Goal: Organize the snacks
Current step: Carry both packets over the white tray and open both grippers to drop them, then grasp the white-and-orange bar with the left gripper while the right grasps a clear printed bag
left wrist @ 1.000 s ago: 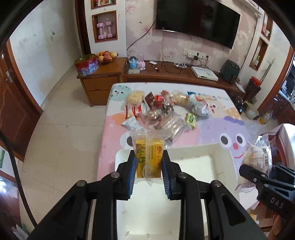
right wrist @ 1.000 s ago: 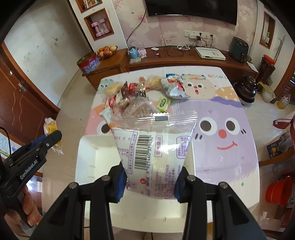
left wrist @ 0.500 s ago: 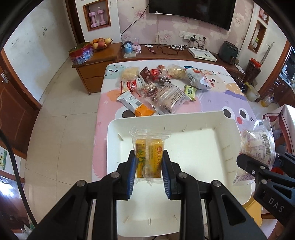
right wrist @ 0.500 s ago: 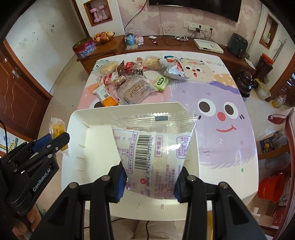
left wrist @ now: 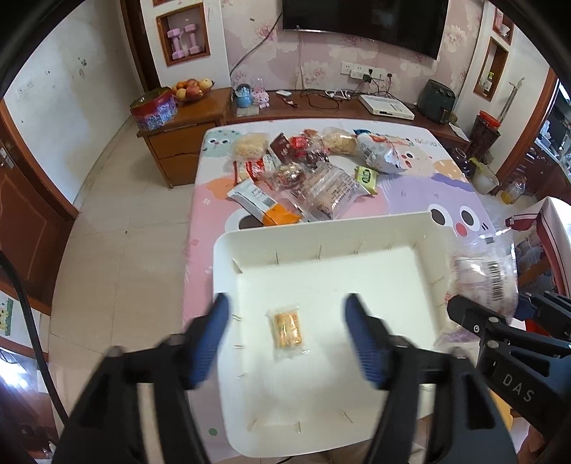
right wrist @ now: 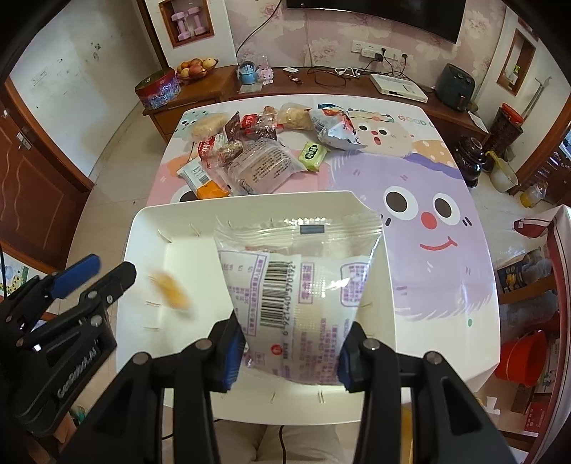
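Bin [left wrist: 389,223] holds the yellow snack [left wrist: 286,328] beneath the spread left gripper [left wrist: 285,333]; right gripper [right wrist: 291,351], pinching the white packet [right wrist: 298,285], should lower over the bare floor before releasing.

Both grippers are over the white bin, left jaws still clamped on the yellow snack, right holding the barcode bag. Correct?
Not quite. The left gripper has its jaws spread wide; the yellow snack is out of them, in the white bin, per the left wrist view. The right gripper does hold the barcode bag.

Wall television [left wrist: 364,25], wooden sideboard [left wrist: 321,107], seemingly tiled floor [left wrist: 117,250].
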